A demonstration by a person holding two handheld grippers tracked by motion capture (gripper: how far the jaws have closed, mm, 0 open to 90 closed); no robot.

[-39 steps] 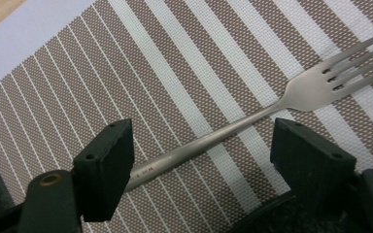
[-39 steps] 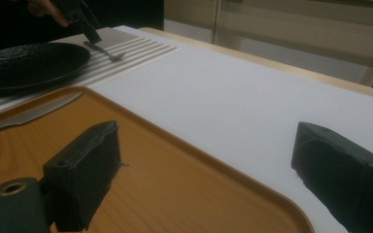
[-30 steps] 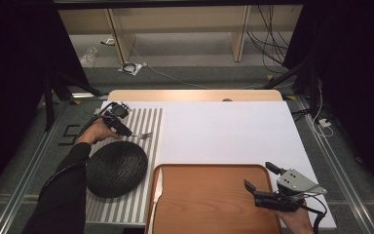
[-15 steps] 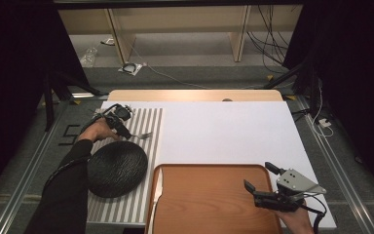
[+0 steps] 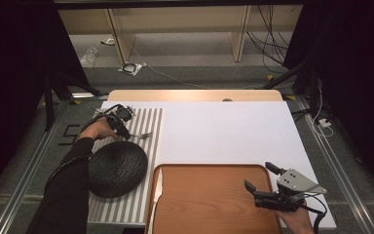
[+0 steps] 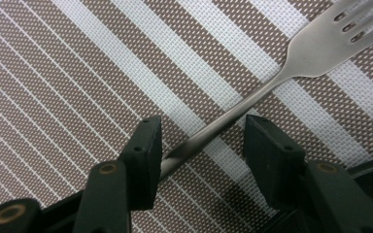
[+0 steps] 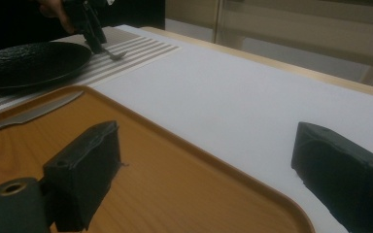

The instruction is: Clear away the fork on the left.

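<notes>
Flanking the fork (image 6: 252,97): black plate (image 5: 116,168), striped placemat (image 5: 146,122) beneath.

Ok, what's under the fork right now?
The fork lies on the striped placemat; its handle runs between the left gripper's closing jaws. The handle's end is hidden behind them.

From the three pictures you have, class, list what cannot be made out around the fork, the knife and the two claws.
- Fork handle end: left gripper view, hidden behind the left claw; tine tips cut off by the frame's top corner.
- Grip on the fork: high view, too small to tell.
- Knife: right gripper view, cut off at the left edge; high view, only a sliver on the tray.
- Right claw: its hand is cut off by the high view's bottom edge.
</notes>
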